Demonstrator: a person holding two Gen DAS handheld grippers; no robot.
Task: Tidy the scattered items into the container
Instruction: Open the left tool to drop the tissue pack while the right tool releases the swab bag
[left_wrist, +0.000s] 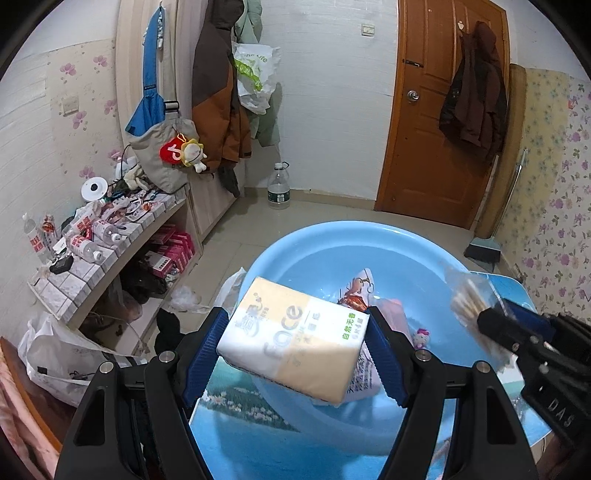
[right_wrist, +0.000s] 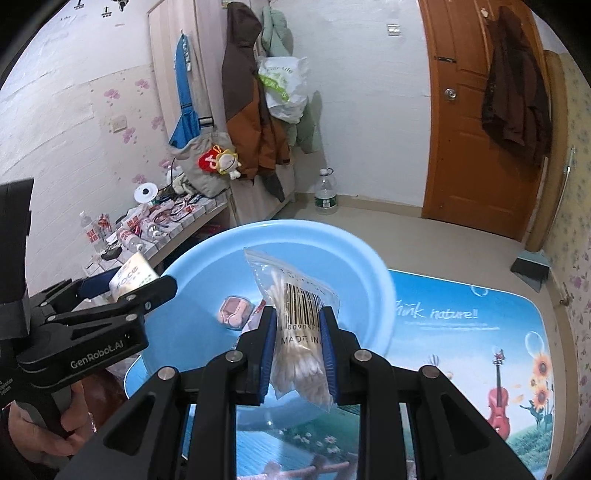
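The left gripper (left_wrist: 295, 354) squeezes a pack of tissues (left_wrist: 291, 339) between its blue pads, holding it up over the near edge of the blue basin (left_wrist: 332, 236). The right gripper (right_wrist: 298, 350) is pinched tight on a clear bag of cotton swabs (right_wrist: 295, 321), also held above the basin. The basin sits on a surface (right_wrist: 461, 332) with a bright picture of a guitar and sunflowers. Inside the basin lie a pink case (right_wrist: 233, 312), a snack packet (left_wrist: 360, 291) and a tiny cat figure (left_wrist: 421, 338). The tissue pack hides part of what is in the basin. A person's hand (right_wrist: 48, 424) grips the left gripper's handle. Around the room are a messy shelf (left_wrist: 110, 251) with bottles, coats (left_wrist: 218, 96) hanging up, a big water bottle (left_wrist: 279, 186) on the floor and a brown door (left_wrist: 439, 110).
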